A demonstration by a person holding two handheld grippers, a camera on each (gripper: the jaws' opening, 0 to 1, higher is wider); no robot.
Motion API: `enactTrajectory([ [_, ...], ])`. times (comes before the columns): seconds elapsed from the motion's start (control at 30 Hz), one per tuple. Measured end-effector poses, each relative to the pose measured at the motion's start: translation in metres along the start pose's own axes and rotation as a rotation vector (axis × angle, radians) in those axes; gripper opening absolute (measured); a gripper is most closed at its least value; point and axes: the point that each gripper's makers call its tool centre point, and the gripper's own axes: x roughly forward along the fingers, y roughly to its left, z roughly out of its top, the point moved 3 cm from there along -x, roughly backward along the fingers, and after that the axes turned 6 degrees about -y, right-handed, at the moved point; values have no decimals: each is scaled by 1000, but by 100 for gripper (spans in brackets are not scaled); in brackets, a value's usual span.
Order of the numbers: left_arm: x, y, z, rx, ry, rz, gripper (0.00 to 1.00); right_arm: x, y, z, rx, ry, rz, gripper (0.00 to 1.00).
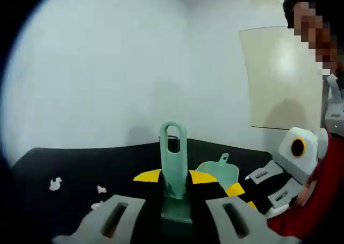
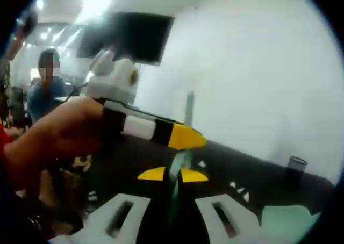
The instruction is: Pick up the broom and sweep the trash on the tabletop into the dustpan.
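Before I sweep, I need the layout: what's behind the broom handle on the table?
Behind the broom handle stand a small dark cup and the green dustpan. The handle covers part of the cup.

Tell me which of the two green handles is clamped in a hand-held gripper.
The tall upright handle with the loop on top, the broom's, clamped in the left hand-held gripper. The short handle belongs to the dustpan, lying free on the table.

A pale board leans on the white wall — and a dark screen hangs high — above the black tabletop's far small dark cup.
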Motion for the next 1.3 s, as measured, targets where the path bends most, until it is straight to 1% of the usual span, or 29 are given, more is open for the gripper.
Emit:
enactTrajectory([
  [0.03,0,-1,-2,-33,6,19,20,0,1,0,-1,-5,-1,8],
  [0.07,-2,-1,-5,-84,12,57,22,-1,1,0,-11,-8,-8,8],
  [0.1,0,-3,-1,-90,-20,65,25,0,2,-1,-16,-11,-9,8],
  [0.13,-2,-2,-2,-117,-13,95,25,0,2,0,-22,-17,-13,8],
  [0.17,-6,4,-2,-136,-4,155,25,0,3,-1,-34,-22,-18,8],
  [0.23,-14,14,-5,-116,34,278,25,1,3,0,-61,-28,-30,8],
  [0.27,-17,15,-4,-83,36,318,28,1,4,1,-73,-32,-30,8],
  [0.33,-20,13,-1,-51,43,358,29,3,5,2,-86,-33,-36,8],
  [0.37,-22,12,5,-27,34,375,28,3,4,2,-88,-35,-40,8],
  [0.43,-28,12,15,43,29,427,29,3,3,2,-93,-37,-47,8],
  [0.47,-30,11,19,60,27,446,30,3,1,3,-100,-37,-53,8],
  [0.5,-31,8,22,68,24,445,29,2,0,4,-108,-40,-57,8],
  [0.57,-31,3,29,81,30,446,24,2,-1,3,-124,-39,-65,8],
  [0.63,-30,0,32,96,27,448,20,2,-1,4,-133,-39,-71,8],
  [0.67,-29,1,32,86,21,446,17,2,-1,4,-136,-40,-73,8],
  [0.87,-25,6,32,61,14,454,16,2,2,6,-164,-46,-74,9],
  [1.0,-24,7,33,71,24,438,16,4,4,6,-167,-55,-53,10],
  [1.03,-23,7,33,80,27,422,15,5,8,6,-149,-61,-25,11],
  [1.07,-22,7,33,81,29,412,14,6,9,6,-144,-63,-15,11],
  [1.1,-17,6,32,80,32,389,14,6,11,6,-142,-62,-3,12],
  [1.17,-11,4,32,94,43,349,12,8,20,5,-71,-69,50,14],
  [1.23,-7,6,31,97,45,327,10,9,20,5,-14,-77,85,13],
  [1.27,-6,7,31,116,54,312,10,9,19,5,4,-84,112,13],
  [1.3,-5,8,31,124,60,299,10,9,21,4,58,-78,140,13],
])
